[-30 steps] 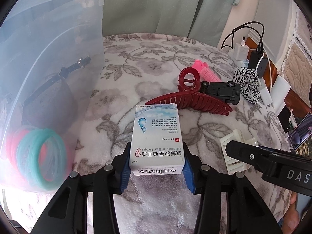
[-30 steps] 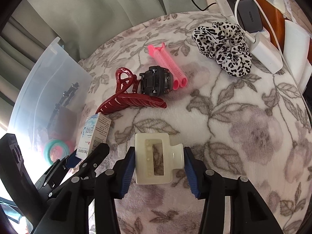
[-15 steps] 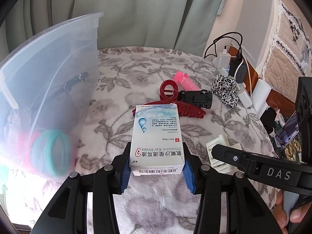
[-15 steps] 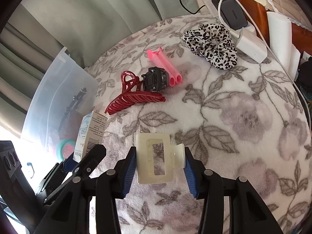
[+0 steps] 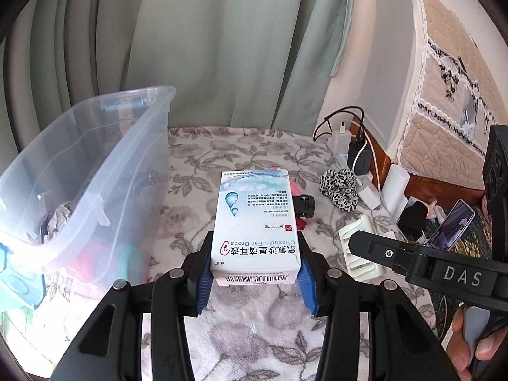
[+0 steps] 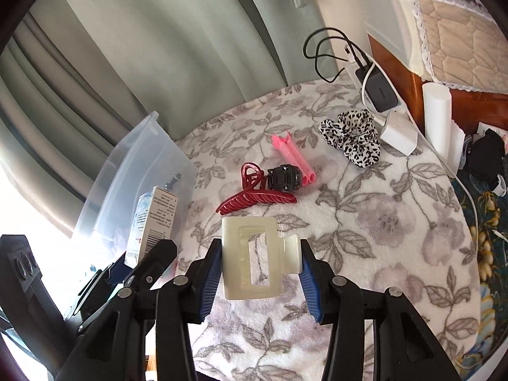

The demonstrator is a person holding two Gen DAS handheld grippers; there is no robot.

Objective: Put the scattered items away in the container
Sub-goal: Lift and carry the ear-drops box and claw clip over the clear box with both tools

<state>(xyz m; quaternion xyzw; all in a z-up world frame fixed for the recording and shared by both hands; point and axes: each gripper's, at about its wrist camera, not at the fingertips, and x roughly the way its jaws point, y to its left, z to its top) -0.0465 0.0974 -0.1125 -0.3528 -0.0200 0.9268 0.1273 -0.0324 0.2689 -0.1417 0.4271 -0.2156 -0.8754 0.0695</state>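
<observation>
The clear plastic storage container (image 5: 104, 171) stands at the left edge of the floral fleece-covered table (image 5: 254, 327), against the grey-green curtain (image 5: 206, 47); crumpled paper and pink and teal rings show dimly through its wall. Just beside it, above the table, the left gripper (image 5: 254, 273) has its blue pads clamped on a white and blue cardboard box of ear drops (image 5: 254, 222), held flat with the barcode end toward the camera. To its right, the right gripper (image 6: 260, 273) is closed on a cream rectangular plastic hair claw (image 6: 254, 260), also lifted clear of the cloth. Further out on the table lie a dark red plastic hair claw (image 6: 254, 197), a small black toy car (image 6: 284, 177) touching it, and a pink hair roller (image 6: 292, 158) just behind the car. Near the far right edge sits a black and white leopard-print scrunchie (image 6: 352, 139), beside white and black chargers (image 6: 381, 92) with cables.
</observation>
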